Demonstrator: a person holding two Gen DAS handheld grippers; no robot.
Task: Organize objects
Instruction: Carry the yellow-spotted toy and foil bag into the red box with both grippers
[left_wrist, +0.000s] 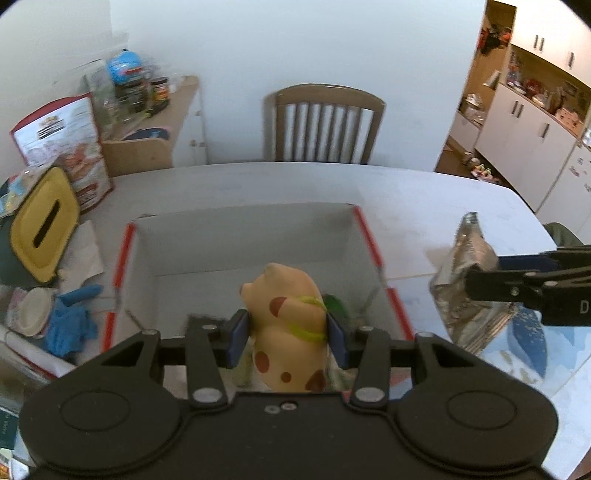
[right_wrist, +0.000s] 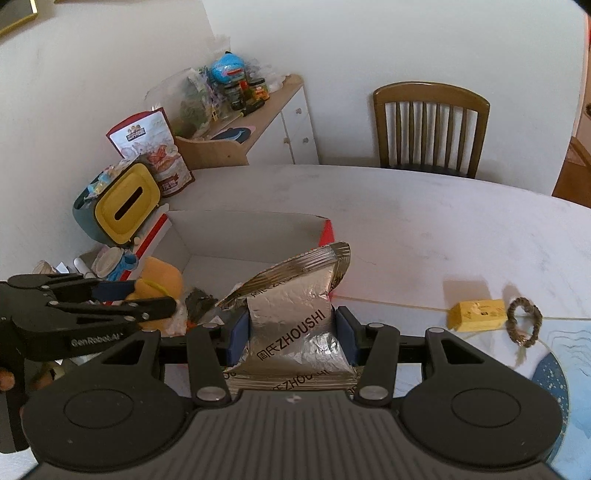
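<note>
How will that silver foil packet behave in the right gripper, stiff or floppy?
Probably floppy: the silver foil packet is creased and its top edge curls over above the right gripper. Likely light for its size, since it looks puffed rather than packed. The smooth foil may slip between the pads, so it could sag or twist while carried towards the white box.

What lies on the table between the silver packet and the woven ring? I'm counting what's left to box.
One small yellow block, just left of the woven ring; the right wrist view shows it, right of the silver packet.
</note>
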